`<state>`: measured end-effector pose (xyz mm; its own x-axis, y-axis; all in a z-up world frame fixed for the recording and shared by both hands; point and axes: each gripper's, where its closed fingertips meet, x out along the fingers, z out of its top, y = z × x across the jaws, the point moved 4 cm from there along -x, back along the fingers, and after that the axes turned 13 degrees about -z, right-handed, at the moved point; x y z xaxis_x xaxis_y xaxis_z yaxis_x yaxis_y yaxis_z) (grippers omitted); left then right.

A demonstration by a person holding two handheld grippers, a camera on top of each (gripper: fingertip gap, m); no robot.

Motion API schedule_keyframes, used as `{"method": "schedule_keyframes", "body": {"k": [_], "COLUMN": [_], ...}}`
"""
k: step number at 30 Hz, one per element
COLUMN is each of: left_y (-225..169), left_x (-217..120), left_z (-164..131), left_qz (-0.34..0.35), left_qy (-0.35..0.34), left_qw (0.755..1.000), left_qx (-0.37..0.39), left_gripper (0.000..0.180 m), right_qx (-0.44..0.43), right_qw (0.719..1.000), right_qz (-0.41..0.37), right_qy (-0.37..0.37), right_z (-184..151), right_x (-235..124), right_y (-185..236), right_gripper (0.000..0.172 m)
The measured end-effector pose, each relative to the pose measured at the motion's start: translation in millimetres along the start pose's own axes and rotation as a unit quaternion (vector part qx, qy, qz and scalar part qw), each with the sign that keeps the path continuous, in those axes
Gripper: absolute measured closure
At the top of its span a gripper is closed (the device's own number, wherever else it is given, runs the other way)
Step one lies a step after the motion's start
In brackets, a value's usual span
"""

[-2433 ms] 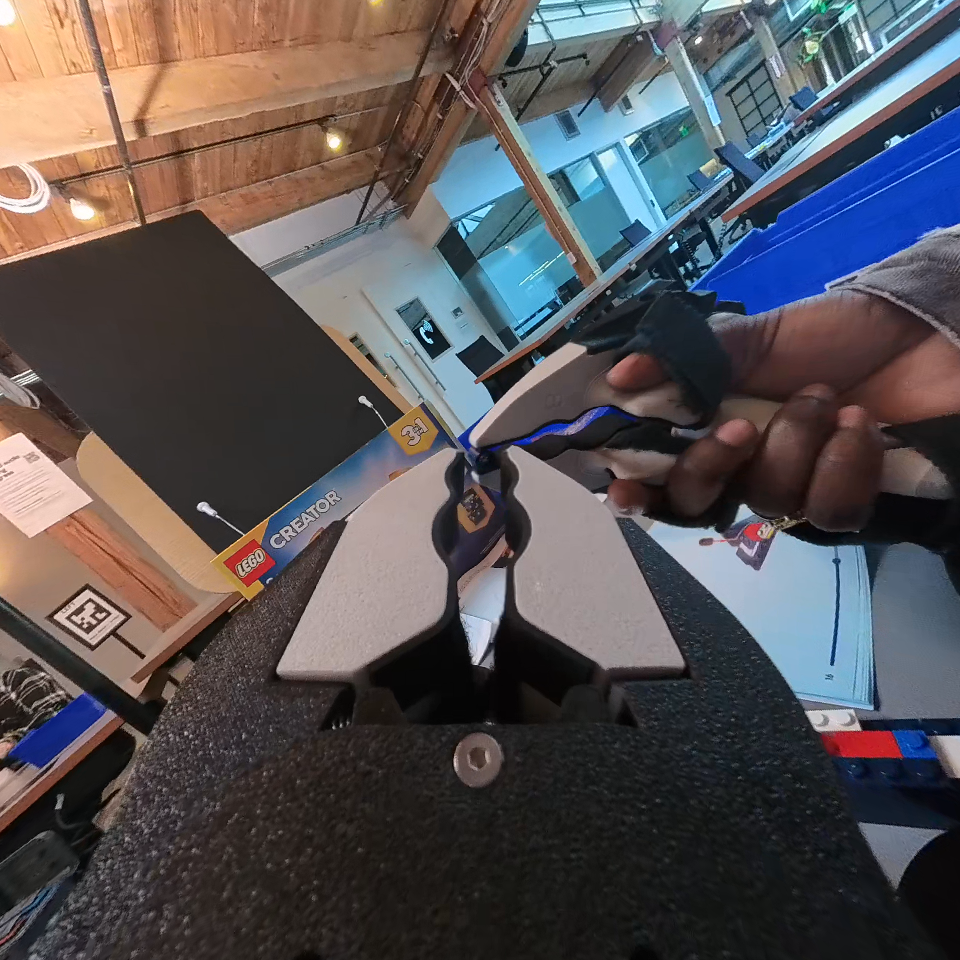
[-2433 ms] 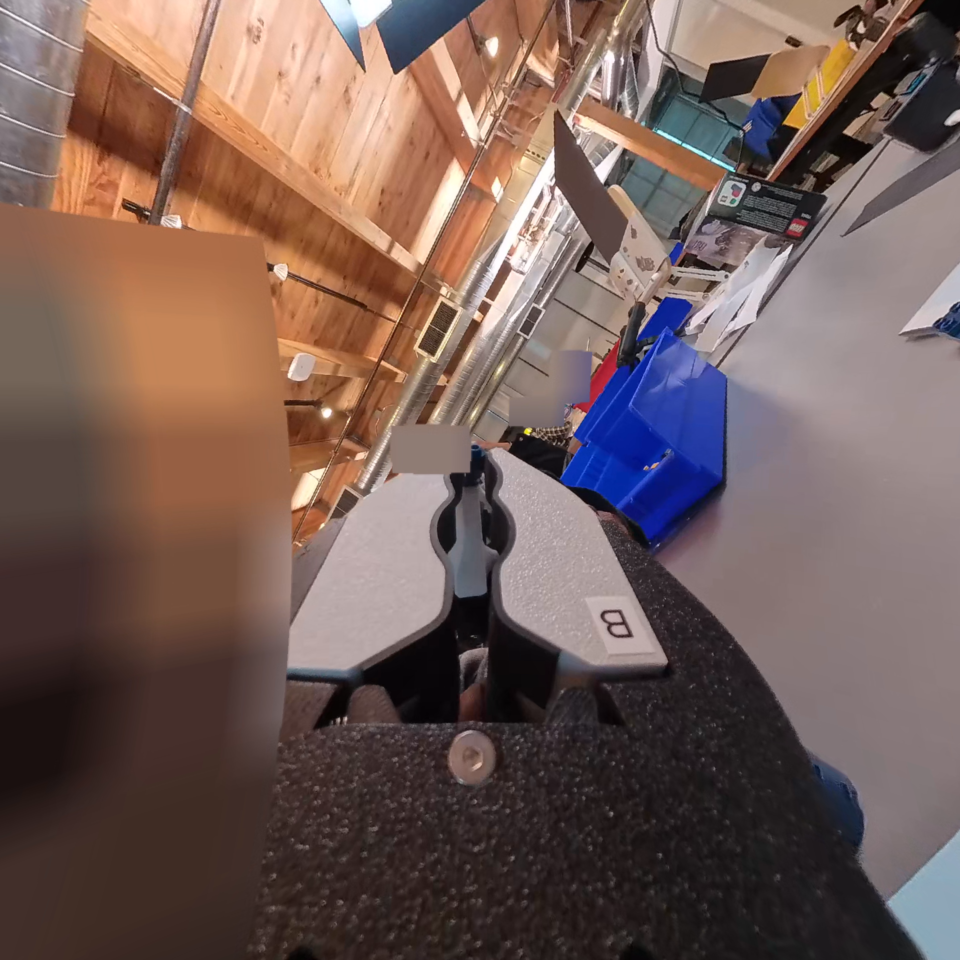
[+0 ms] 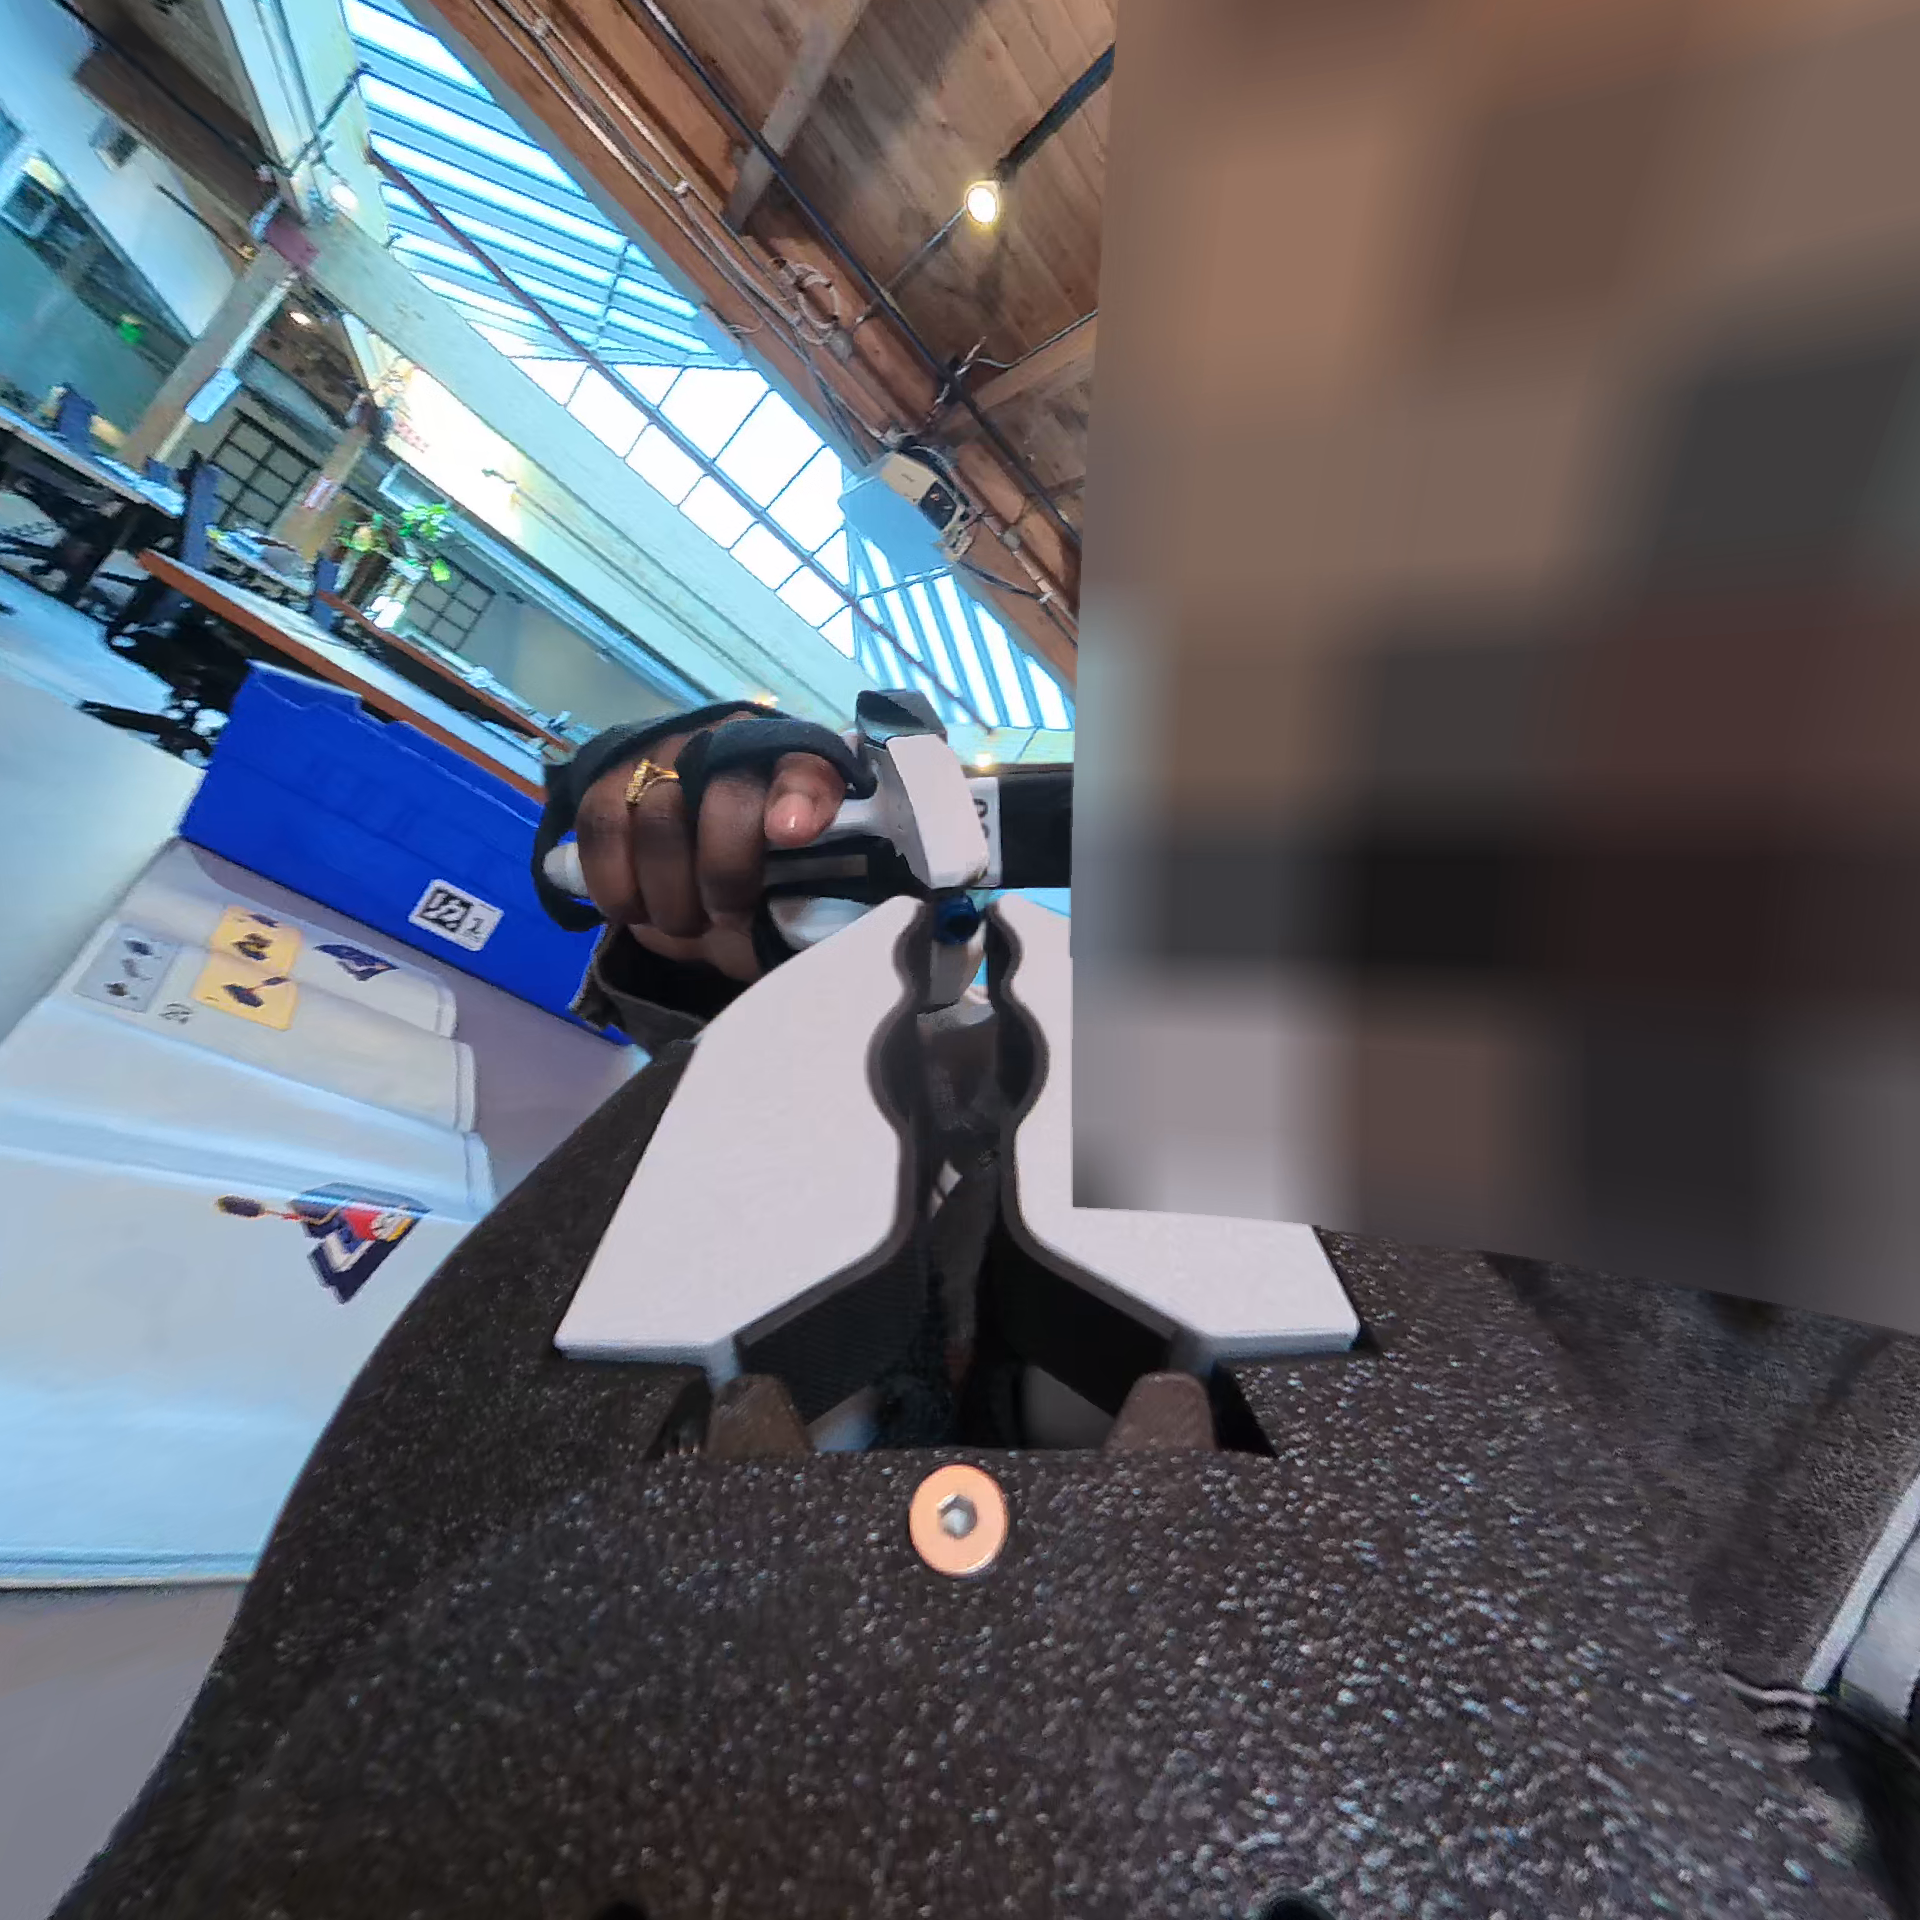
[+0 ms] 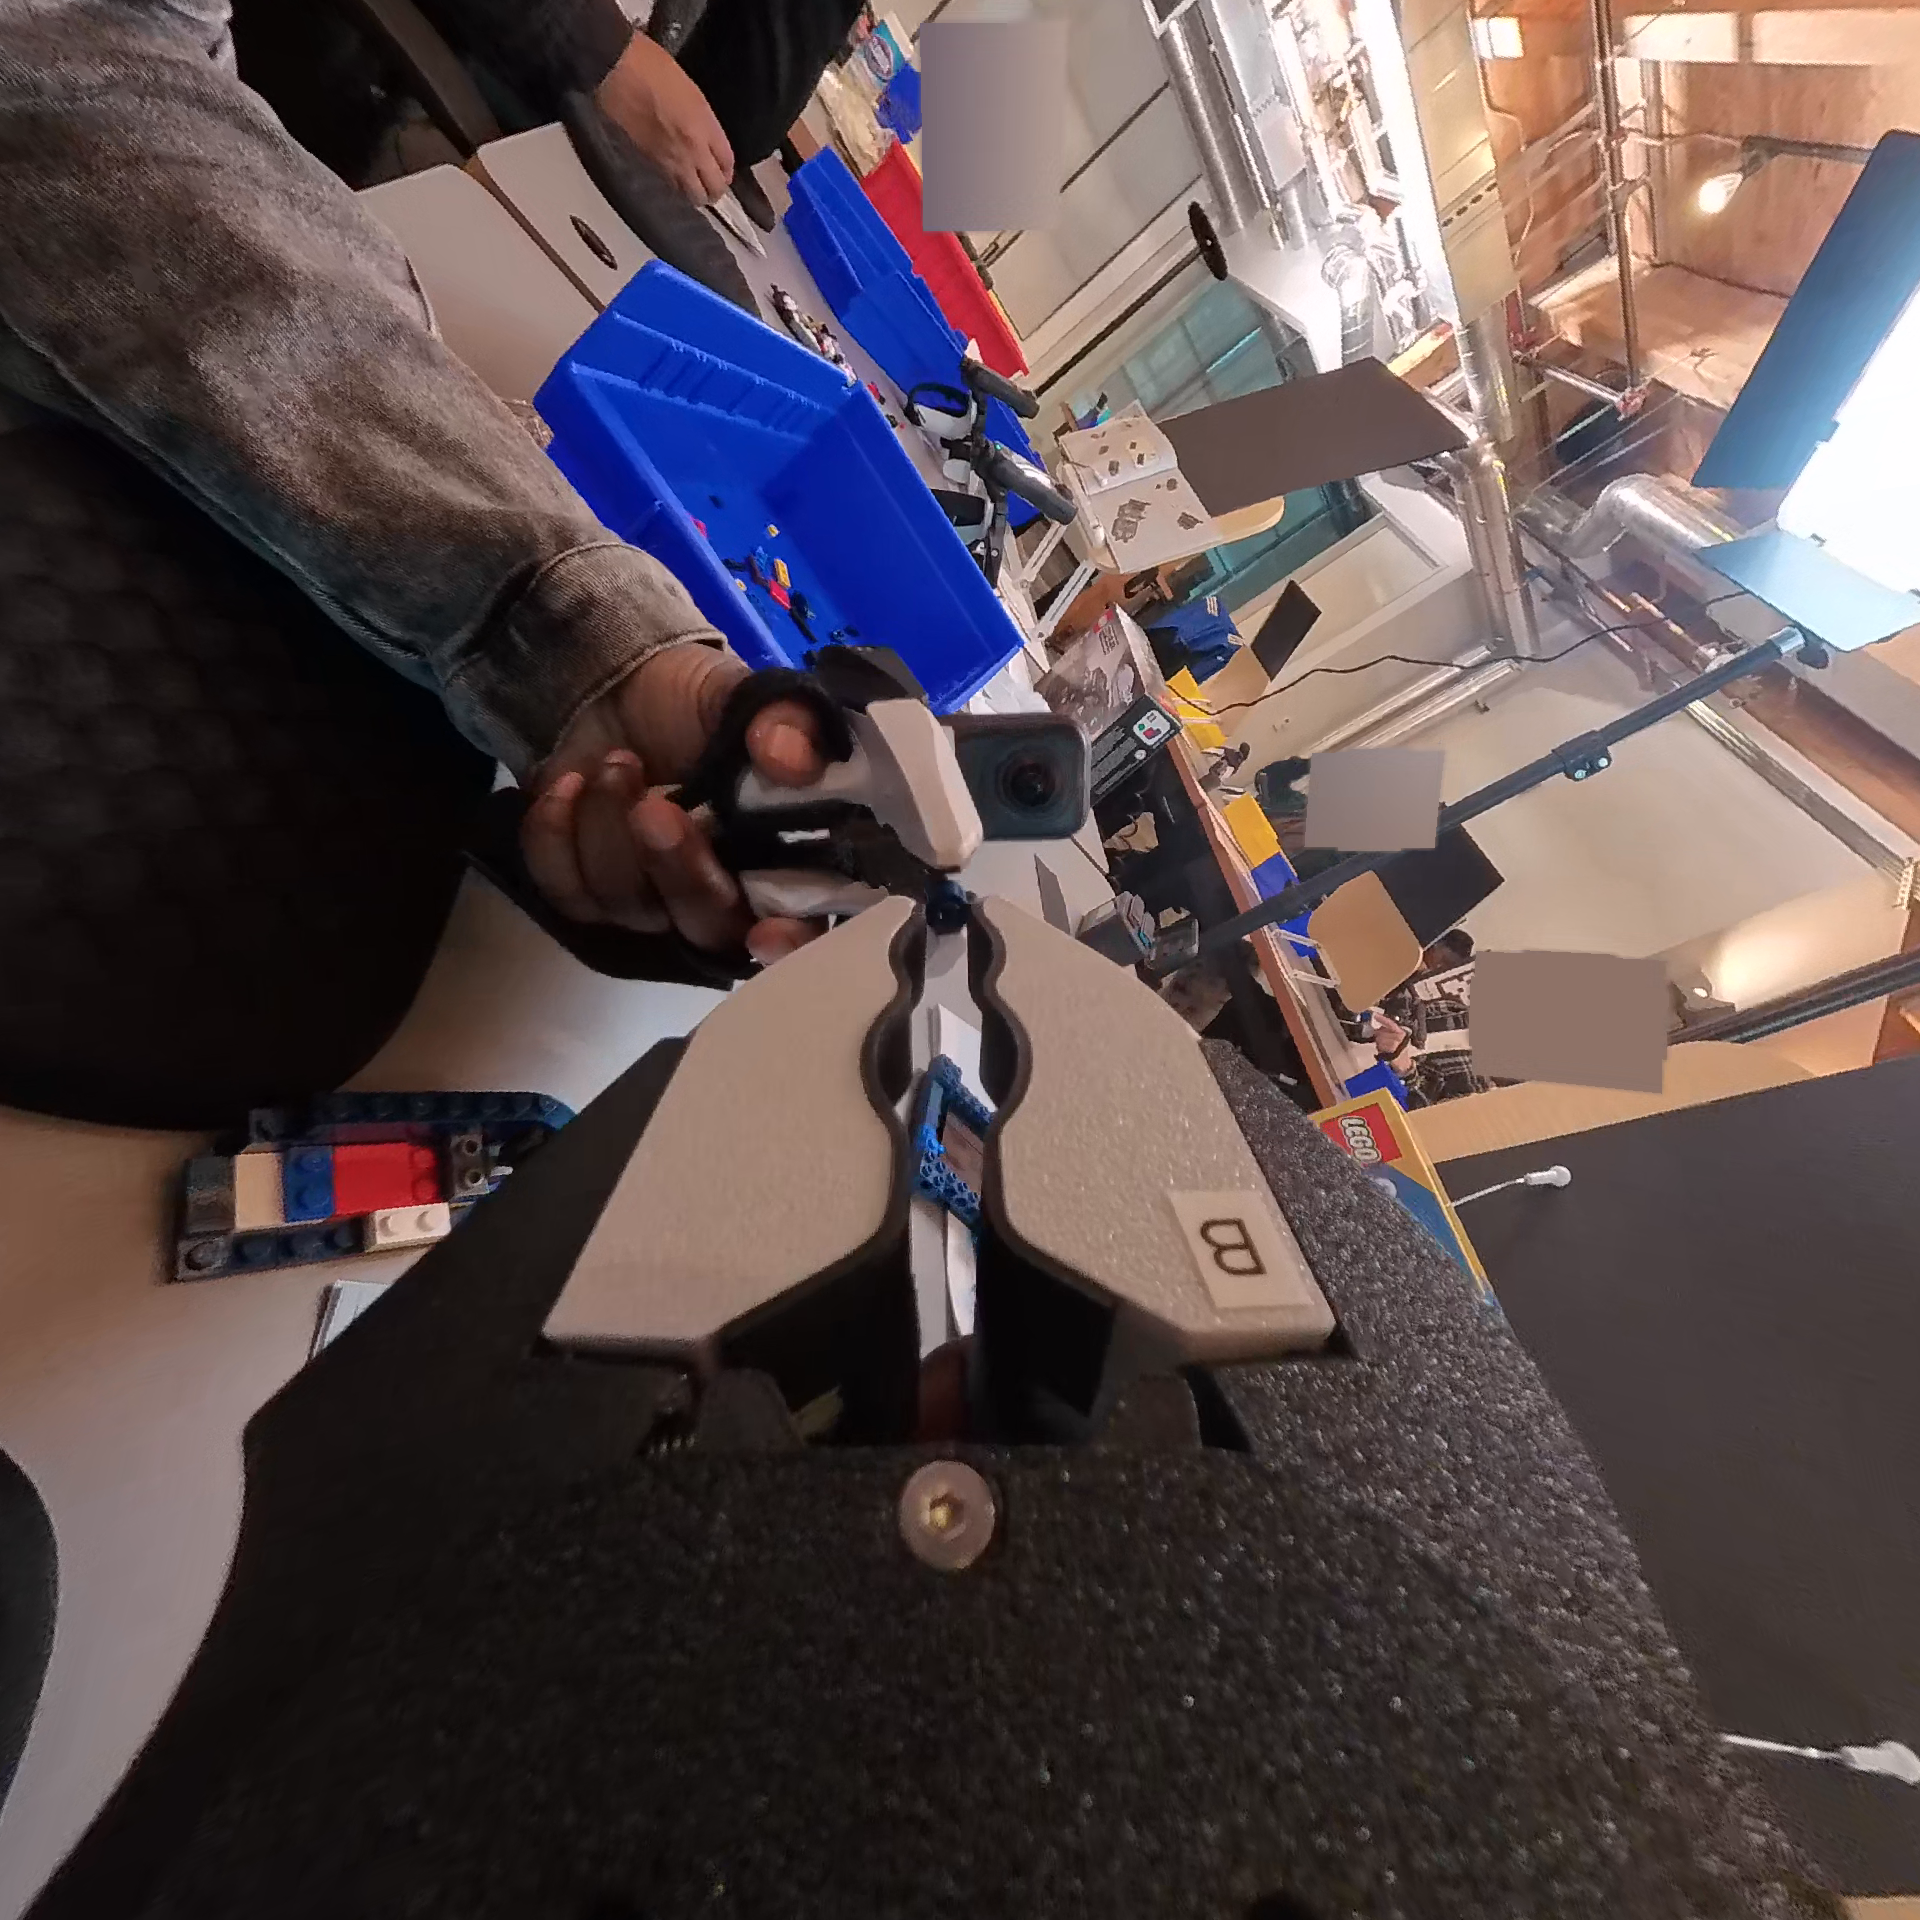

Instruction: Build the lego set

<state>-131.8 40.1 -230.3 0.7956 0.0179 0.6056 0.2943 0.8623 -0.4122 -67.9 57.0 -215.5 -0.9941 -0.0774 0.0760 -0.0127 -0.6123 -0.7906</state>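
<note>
Fingertips of my left gripper (image 3: 957,923) stand narrow, pinching a small blue piece (image 3: 953,918). My right gripper (image 4: 944,916) meets it tip to tip, nipping what looks like the same piece. A brick assembly (image 4: 343,1184) lies on the table (image 4: 156,1403) below, well apart.

Each gripper (image 3: 954,925) (image 4: 943,920) has two pale grey fingers (image 3: 790,1122) with wavy black inner edges, mounted on a black textured body with one central hex screw (image 3: 958,1520). The right finger (image 4: 1132,1132) carries a lettered white label (image 4: 1233,1247). The hand (image 4: 634,831) wears a black strap and a mottled grey sleeve (image 4: 312,416); a gold ring (image 3: 649,779) shows.
</note>
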Motion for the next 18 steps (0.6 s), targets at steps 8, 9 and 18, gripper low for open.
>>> {"method": "schedule_keyframes", "body": {"k": [8, 9, 18], "left_y": [-9.5, -11.4, 21.8], "left_x": [-21.7, -24.5, -66.0], "left_z": [1.8, -2.4, -61.8], "left_qz": [0.112, 0.115, 0.171], "left_qy": [0.168, 0.200, 0.487], "left_qw": [0.970, 0.963, 0.843], "left_qx": [0.134, 0.141, 0.151], "left_gripper": [0.107, 0.105, 0.117], "right_qx": [0.115, 0.130, 0.248], "right_qw": [0.993, 0.991, 0.968], "right_qz": [-0.037, -0.038, 0.017], "right_qy": [-0.007, -0.011, -0.021], "right_z": [-1.3, -0.3, 6.8], "right_x": [-5.5, -7.1, -17.4], "right_y": [-32.1, -35.6, -46.2], "right_gripper": [0.165, 0.165, 0.165]}}
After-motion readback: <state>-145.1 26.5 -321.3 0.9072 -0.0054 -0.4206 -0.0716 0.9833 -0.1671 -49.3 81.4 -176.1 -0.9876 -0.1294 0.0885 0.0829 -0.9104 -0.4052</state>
